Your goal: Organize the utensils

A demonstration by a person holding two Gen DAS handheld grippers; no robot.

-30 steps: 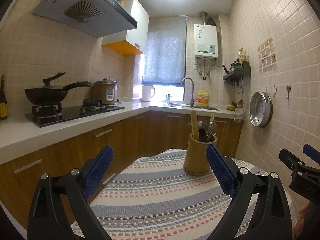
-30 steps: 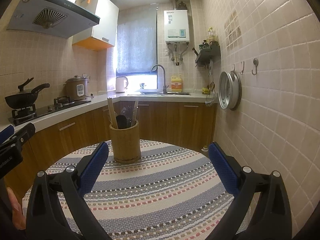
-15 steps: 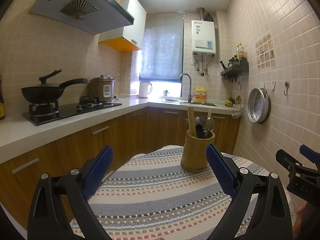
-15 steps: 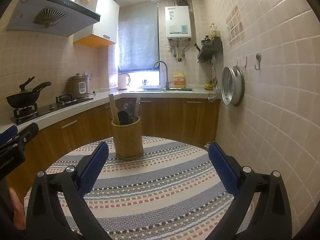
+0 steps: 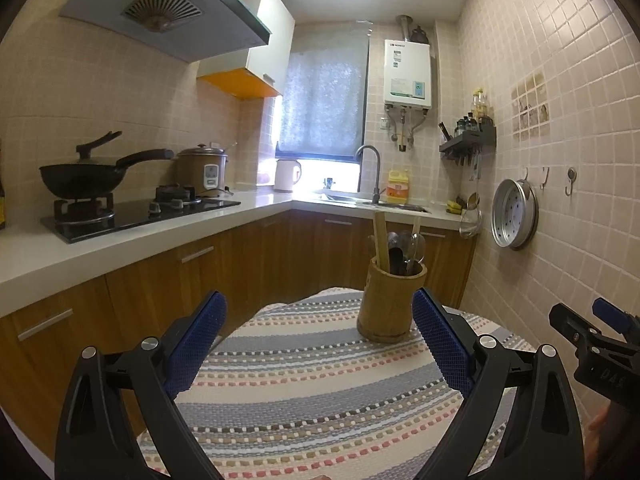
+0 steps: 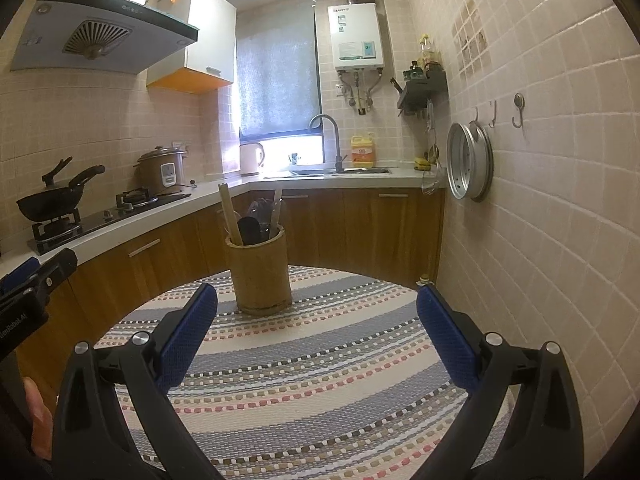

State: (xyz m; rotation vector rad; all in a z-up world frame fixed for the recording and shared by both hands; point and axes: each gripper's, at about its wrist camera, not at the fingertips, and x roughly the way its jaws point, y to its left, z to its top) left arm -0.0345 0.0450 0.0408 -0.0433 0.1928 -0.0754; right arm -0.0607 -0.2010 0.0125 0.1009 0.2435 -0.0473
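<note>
Both tongs, left gripper (image 5: 316,344) and right gripper (image 6: 316,336), hang spread and empty over the striped cloth (image 6: 320,380); utensils (image 6: 256,220) stand gathered in bamboo holder (image 6: 262,272) at 12 o'clock, so none lie loose.

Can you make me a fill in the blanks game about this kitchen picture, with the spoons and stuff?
1. The utensils stand in a holder made of ____.
2. The holder rests on a ____ tablecloth.
3. The black pan sits on the ____.
4. Both grippers, left gripper and right gripper, have their fingers ____.

Missing words: bamboo; striped; stove; open
</note>
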